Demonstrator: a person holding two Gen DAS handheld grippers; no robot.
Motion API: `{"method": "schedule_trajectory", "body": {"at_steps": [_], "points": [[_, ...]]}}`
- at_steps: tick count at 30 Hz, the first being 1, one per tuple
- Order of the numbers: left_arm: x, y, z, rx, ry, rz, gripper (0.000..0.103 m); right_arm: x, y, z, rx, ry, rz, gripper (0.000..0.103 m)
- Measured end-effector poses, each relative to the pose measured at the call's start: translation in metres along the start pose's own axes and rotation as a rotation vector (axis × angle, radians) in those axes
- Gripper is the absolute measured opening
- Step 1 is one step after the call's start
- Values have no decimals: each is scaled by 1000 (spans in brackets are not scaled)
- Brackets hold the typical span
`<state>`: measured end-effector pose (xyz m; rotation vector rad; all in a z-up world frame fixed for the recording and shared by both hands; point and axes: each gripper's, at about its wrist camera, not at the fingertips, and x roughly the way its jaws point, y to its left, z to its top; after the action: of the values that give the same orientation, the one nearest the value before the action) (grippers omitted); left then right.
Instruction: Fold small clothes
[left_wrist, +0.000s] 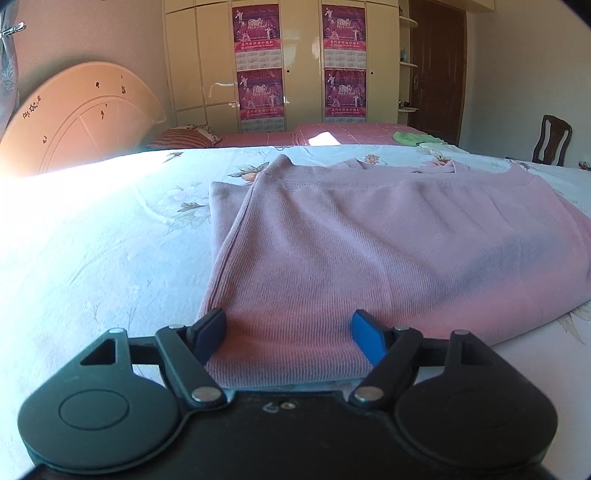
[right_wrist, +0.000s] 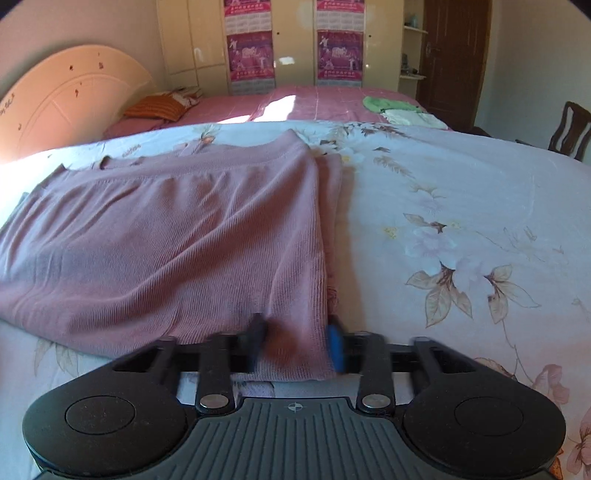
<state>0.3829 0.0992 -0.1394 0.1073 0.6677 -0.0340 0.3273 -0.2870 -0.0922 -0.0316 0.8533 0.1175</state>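
Left wrist view: left claw (left_wrist: 288, 334) wide open, straddling the near hem of the pink knit garment (left_wrist: 369, 240) on the floral bedsheet (left_wrist: 110, 258), likely positioned to pinch a corner. Posters (left_wrist: 258, 33) ahead read "2010". Right wrist view: right claw (right_wrist: 297, 341) partly closed, blurred, about the garment's opposite hem corner; grip uncertain.

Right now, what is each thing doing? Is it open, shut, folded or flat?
pink top: partly folded, side flaps turned in, lying flat on the bed.
left gripper: open, fingers straddling the top's near hem.
right gripper: open, blurred, hem corner between its fingers.
flowered sheet: spread flat.
wardrobe doors: shut.
brown door: shut.
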Motion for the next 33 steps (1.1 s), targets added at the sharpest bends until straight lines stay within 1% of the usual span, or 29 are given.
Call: {"method": "schedule_trajectory", "body": {"at_steps": [1,2,3,4,6,7,8,9,10,11,12,13,14,17,20,21,22,23,24,25,26,27,33], "points": [[0,0,0,16,-1,12,76,-1,-1,-1,-7,6,-21,9],[-1,2,-2,20,-2,32,76,-2,-6,-3,-1,11,-42,9],[0,6,-3,4,5,41,78,-2,-12,-7,16,9,-57,9],[2,13,-3,-33,26,49,83,-3,-15,-9,27,8,-67,9],[-2,28,-5,-122,40,53,83,-6,-14,-7,18,22,-69,9],[-7,30,-4,-134,33,67,79,-11,-12,-4,23,13,-71,10],[-16,30,-2,-138,11,81,78,-19,-11,-1,34,-26,-78,10],[-23,28,-1,-142,-15,71,78,-28,-8,1,37,-76,-83,10],[-29,24,0,-149,-39,47,78,-35,-5,4,39,-106,-68,10],[-35,17,2,-146,-60,21,78,-37,-1,7,51,-114,-32,10],[-39,4,5,-124,-81,-2,78,-36,5,12,59,-115,21,10],[-40,-8,7,-100,-94,-19,79,-36,11,12,53,-117,44,10],[-39,-21,10,-84,-95,-42,80,-34,22,14,36,-117,60,10],[-30,-59,17,-79,-80,-120,80,-26,59,17,-15,-105,125,10],[-24,-96,19,-38,-63,-170,81,-19,94,18,-42,-98,170,10],[-23,-104,19,-26,-57,-178,81,-16,105,17,-52,-91,187,11],[-20,-113,18,-15,-46,-182,81,-13,112,16,-58,-84,194,14],[-16,-121,15,-2,-21,-182,81,-11,117,14,-62,-79,196,23],[-10,-126,12,12,16,-177,81,-5,122,11,-63,-61,197,29],[-1,-130,8,26,65,-168,82,3,126,8,-69,-21,188,33],[0,-131,2,35,44,-157,84,8,129,4,-82,-18,176,33],[0,-131,0,35,38,-155,85,10,130,2,-89,-40,169,34],[-4,-126,3,40,52,-164,85,4,125,6,-74,-36,178,34]]}}
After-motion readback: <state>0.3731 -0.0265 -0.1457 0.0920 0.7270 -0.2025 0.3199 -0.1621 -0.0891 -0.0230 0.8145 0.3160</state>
